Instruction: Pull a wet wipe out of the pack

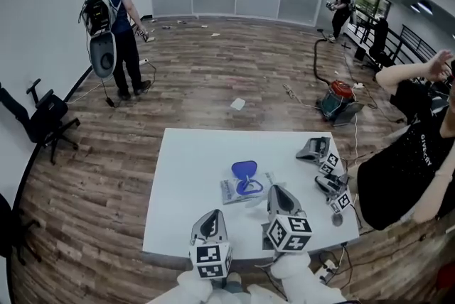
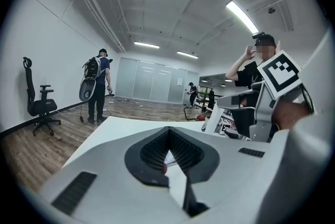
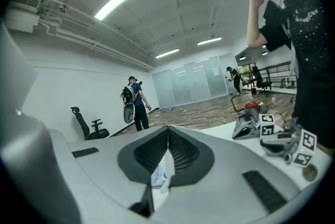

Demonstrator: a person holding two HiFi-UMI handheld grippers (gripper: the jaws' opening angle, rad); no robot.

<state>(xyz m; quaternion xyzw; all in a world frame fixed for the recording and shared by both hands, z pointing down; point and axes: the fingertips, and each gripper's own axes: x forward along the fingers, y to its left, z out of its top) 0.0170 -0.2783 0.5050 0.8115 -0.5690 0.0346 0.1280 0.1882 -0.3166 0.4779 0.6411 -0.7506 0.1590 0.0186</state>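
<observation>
Head view shows the left gripper (image 1: 211, 214) and the right gripper (image 1: 276, 188) held side by side over the near edge of the white rectangular table (image 1: 185, 175), both pointing away from the wearer. In the left gripper view the left gripper (image 2: 168, 130) has its ribbed dark jaws clenched tip to tip, with nothing visibly between them. In the right gripper view the right gripper (image 3: 168, 128) is likewise clamped shut, and a bit of white wrapper with blue print shows through the gap behind its tips. Whether a wipe is pinched there cannot be told.

The flat white wet-wipe pack (image 1: 236, 190) lies on the table just beyond the right gripper's tips, its blue plastic lid (image 1: 244, 170) flipped up. Two spare grey grippers (image 1: 316, 149) rest near the table's right edge, beside a person in a black T-shirt (image 1: 405, 167). Farther off on the wooden floor (image 1: 213, 68) stand a red canister vacuum (image 1: 340, 98), a black office chair (image 1: 46, 118) and a person wearing a backpack (image 1: 114, 25).
</observation>
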